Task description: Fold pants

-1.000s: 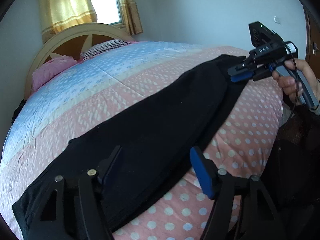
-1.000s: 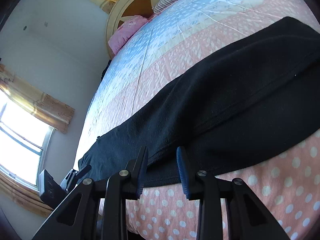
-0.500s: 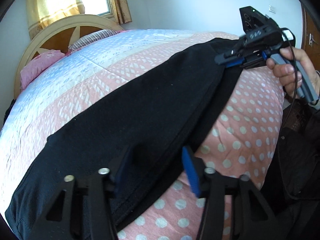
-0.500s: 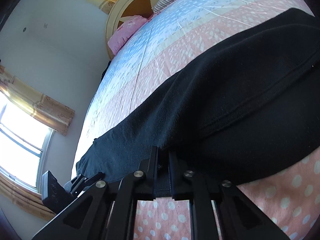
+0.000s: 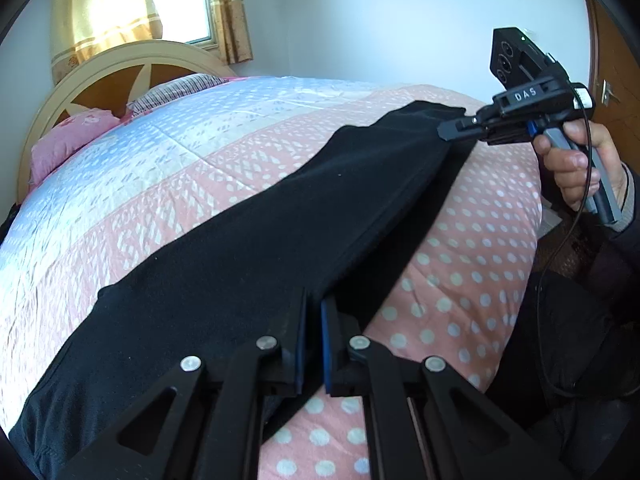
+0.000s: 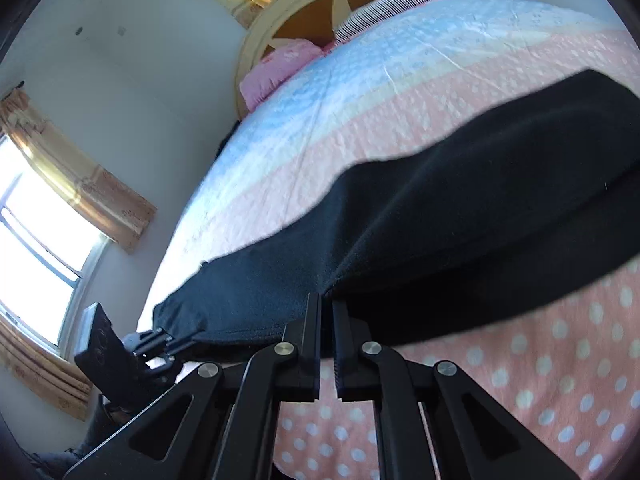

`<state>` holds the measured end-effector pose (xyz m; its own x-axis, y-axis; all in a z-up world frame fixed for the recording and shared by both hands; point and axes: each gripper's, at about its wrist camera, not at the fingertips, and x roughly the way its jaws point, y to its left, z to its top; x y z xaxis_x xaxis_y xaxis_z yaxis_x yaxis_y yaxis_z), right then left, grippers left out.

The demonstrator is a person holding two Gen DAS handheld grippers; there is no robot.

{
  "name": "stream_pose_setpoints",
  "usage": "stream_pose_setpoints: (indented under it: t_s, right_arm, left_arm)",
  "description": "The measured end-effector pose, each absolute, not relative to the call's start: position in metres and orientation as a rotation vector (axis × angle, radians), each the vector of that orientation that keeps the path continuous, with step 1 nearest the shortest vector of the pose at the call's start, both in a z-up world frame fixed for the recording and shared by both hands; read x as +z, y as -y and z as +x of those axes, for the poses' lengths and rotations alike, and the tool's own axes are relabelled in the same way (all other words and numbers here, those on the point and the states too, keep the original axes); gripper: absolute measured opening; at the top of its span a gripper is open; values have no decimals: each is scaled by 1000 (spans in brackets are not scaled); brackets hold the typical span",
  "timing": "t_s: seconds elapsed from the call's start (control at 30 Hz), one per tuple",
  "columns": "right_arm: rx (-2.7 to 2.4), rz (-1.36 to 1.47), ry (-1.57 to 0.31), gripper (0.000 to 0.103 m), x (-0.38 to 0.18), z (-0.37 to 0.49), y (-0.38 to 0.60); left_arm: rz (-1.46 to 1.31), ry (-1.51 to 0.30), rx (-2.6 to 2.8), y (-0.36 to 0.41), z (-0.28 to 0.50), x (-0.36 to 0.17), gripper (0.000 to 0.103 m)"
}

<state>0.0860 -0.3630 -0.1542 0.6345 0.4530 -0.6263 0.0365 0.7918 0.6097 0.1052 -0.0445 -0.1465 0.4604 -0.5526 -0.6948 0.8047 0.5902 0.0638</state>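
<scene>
black pants on quilt, both jaws pinching edge

Plain black pants lie on a pink white-dotted, blue-banded bedspread near a pink pillow.

Both views sit low and close over the near edge of the bed, angled down along their own gripper toward the headboard. Each sees the black pants and the other gripper beside them.
</scene>
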Motion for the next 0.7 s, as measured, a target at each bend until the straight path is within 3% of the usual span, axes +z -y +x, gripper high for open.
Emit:
stream_pose_setpoints:
  t_s: [0.43,0.53,0.7]
  right_arm:
    - [232,555,-903,7,-163,91,364]
    - [199,542,-880,14,-157,84,372]
    - [87,612,-788,15,-143,61,422]
  left_arm:
    - [446,-717,-896,48,102,-164,9]
    - [455,-722,-896,47,99,-162,20]
    - [458,-677,-918,33,82,-149,46]
